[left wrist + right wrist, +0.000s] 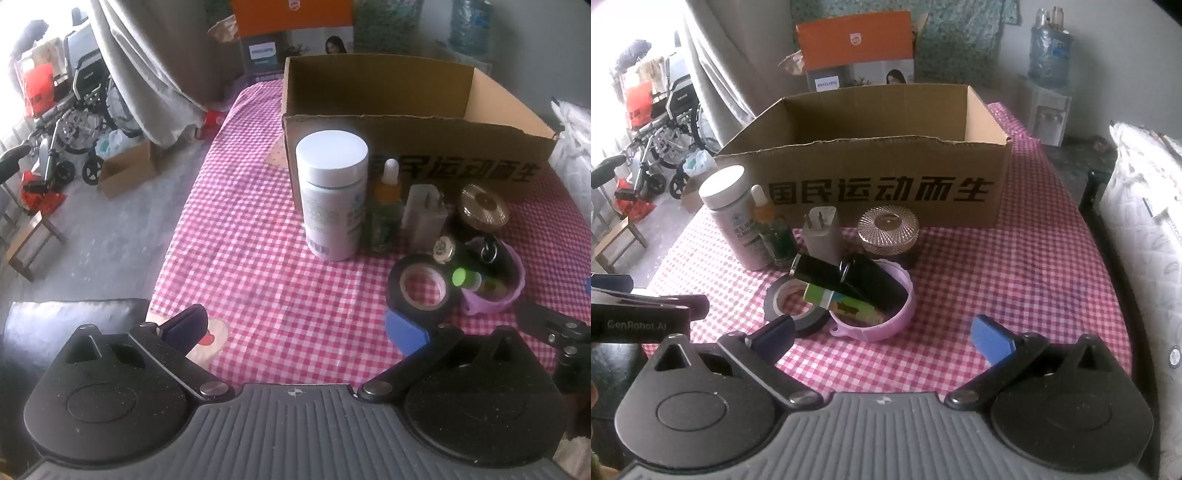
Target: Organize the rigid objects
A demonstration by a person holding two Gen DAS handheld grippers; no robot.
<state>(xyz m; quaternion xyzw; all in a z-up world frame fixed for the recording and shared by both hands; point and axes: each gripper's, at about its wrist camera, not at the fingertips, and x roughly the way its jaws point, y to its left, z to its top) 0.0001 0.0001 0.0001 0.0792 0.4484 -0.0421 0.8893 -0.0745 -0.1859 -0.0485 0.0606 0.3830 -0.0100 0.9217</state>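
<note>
An open cardboard box stands at the back of the red-checked table. In front of it stand a white bottle, a dropper bottle, a white plug adapter and a gold-lidded jar. A black tape roll lies beside a purple dish holding a green-capped tube and black cylinders. My left gripper hovers open near the front edge, nothing between its pads. My right gripper is open just short of the dish.
A wheelchair and a small carton stand on the floor to the left, with a wooden stool. An orange box sits behind the cardboard box. White bedding lies along the table's right side.
</note>
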